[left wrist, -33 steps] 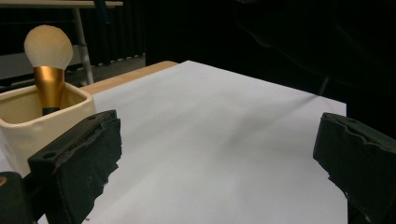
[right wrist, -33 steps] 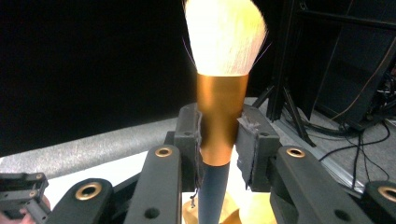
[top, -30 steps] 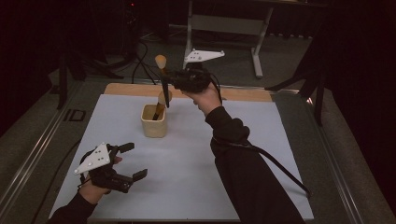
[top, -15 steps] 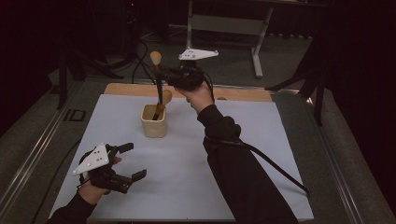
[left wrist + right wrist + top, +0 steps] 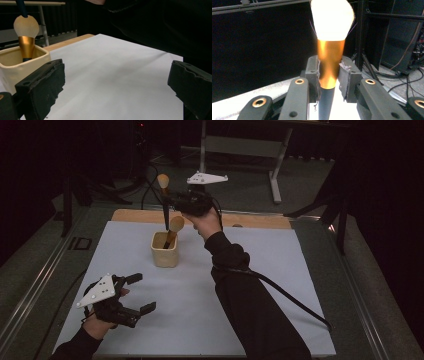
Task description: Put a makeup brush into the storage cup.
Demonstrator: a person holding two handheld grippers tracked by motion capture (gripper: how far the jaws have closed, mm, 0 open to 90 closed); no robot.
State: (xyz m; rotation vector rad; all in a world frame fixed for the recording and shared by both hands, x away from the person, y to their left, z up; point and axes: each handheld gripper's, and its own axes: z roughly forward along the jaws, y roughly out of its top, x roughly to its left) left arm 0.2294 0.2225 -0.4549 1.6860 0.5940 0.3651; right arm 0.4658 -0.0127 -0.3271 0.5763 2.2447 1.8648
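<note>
A cream square cup (image 5: pixel 164 251) stands on the white mat (image 5: pixel 270 270), with a gold-ferruled makeup brush (image 5: pixel 175 224) leaning in it. My right gripper (image 5: pixel 170 203) is shut on a second brush (image 5: pixel 163 182), held upright above the cup; its dark handle reaches down to the cup's mouth. In the right gripper view the pads (image 5: pixel 348 75) clamp that brush's gold ferrule (image 5: pixel 330 62) below the pale bristles. My left gripper (image 5: pixel 142 293) rests open near the mat's front left. Its view has the cup (image 5: pixel 15 66) and the leaning brush (image 5: pixel 26 43) at left, between wide-apart pads (image 5: pixel 42 85).
A wooden board (image 5: pixel 260 221) edges the mat's far side. A thick cable (image 5: pixel 285 295) trails from the right arm across the mat to the right. Metal table rails (image 5: pixel 45 275) run along both sides. A stand's legs (image 5: pixel 272 180) rise behind the table.
My right gripper has carried the upright brush slightly left, over the cup. The left gripper has stayed still and open.
</note>
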